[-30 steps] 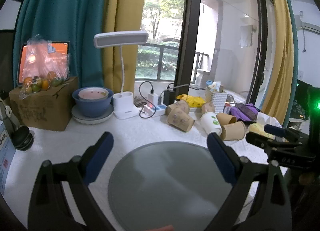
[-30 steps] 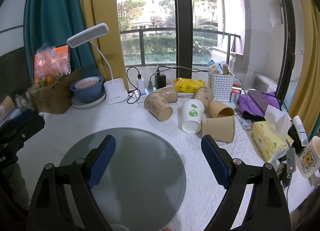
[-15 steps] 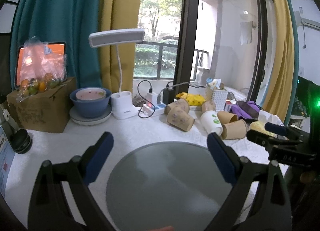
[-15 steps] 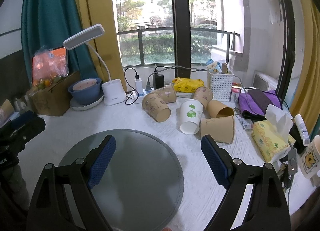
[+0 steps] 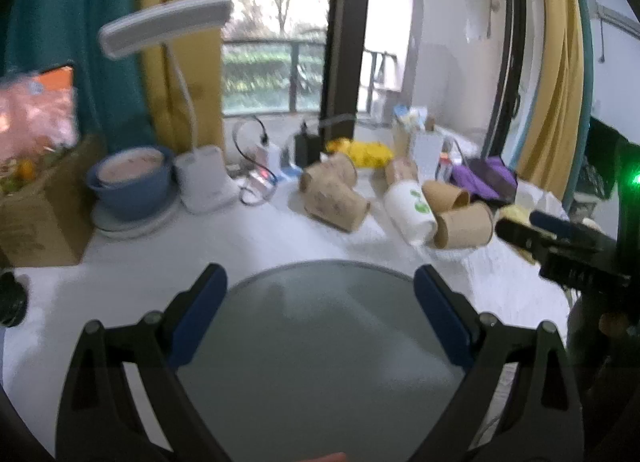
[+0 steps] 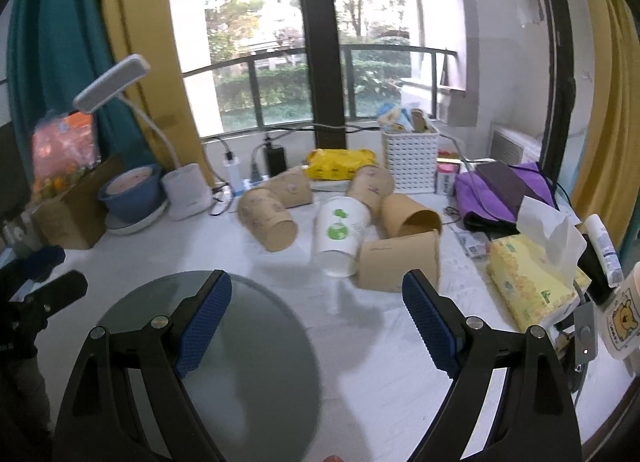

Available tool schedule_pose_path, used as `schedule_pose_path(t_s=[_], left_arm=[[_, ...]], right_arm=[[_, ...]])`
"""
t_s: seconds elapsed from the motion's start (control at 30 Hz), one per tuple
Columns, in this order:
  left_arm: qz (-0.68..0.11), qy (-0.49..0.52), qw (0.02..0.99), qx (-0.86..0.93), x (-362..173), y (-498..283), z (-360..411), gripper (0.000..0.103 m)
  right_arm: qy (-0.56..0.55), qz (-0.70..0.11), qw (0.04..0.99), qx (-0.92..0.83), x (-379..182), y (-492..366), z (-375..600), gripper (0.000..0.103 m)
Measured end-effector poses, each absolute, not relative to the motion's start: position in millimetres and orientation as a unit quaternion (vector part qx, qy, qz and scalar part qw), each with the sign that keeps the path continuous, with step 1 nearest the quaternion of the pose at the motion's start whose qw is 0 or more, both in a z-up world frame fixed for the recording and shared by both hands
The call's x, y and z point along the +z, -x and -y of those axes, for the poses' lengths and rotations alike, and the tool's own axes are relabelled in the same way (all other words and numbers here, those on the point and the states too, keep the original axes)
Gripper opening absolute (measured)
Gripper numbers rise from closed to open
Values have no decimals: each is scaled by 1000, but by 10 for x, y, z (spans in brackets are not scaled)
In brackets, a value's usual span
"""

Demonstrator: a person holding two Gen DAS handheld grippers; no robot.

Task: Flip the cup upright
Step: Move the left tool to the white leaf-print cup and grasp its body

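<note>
Several paper cups lie on their sides on the white table: a white cup with green print (image 6: pixel 340 236), a plain brown cup (image 6: pixel 400 262) beside it, another brown cup (image 6: pixel 408 216) and patterned brown cups (image 6: pixel 268 224). They also show in the left wrist view, the white cup (image 5: pixel 410 212) among them. My right gripper (image 6: pixel 316 318) is open and empty, a short way in front of the white and brown cups. My left gripper (image 5: pixel 320 310) is open and empty over the grey round mat (image 5: pixel 320 342).
A white desk lamp (image 6: pixel 186 196), a blue bowl on a plate (image 6: pixel 128 194), a cardboard box (image 6: pixel 72 214), a white basket (image 6: pixel 410 160), a purple pouch (image 6: pixel 504 190), a tissue pack (image 6: pixel 532 282) and cables ring the table. The mat (image 6: pixel 248 362) lies front left.
Both grippers have moved forward and to the right toward the cups, which now look larger and nearer. Both stay open and empty.
</note>
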State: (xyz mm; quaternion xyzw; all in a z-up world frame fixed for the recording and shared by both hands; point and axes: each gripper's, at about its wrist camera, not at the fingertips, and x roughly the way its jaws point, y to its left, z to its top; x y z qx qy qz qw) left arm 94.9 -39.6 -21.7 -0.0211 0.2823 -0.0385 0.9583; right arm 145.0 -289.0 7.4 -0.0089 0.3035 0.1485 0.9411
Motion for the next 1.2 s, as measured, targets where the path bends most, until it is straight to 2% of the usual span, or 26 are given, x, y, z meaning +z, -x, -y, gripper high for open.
schedule_pose_path(t_s=[0.13, 0.53, 1.2], left_arm=[[-337, 23, 939, -58, -353, -1237, 533, 96], [-384, 2, 919, -87, -619, -2002, 1022, 95], [-414, 12, 905, -98, -809, -3091, 1744, 95]], right_arm=[[-2, -311, 942, 130, -10, -1639, 3064, 89], [-18, -321, 940, 115, -292, -2098, 3447, 89], [-11, -330, 930, 165, -422, -2586, 3780, 89]])
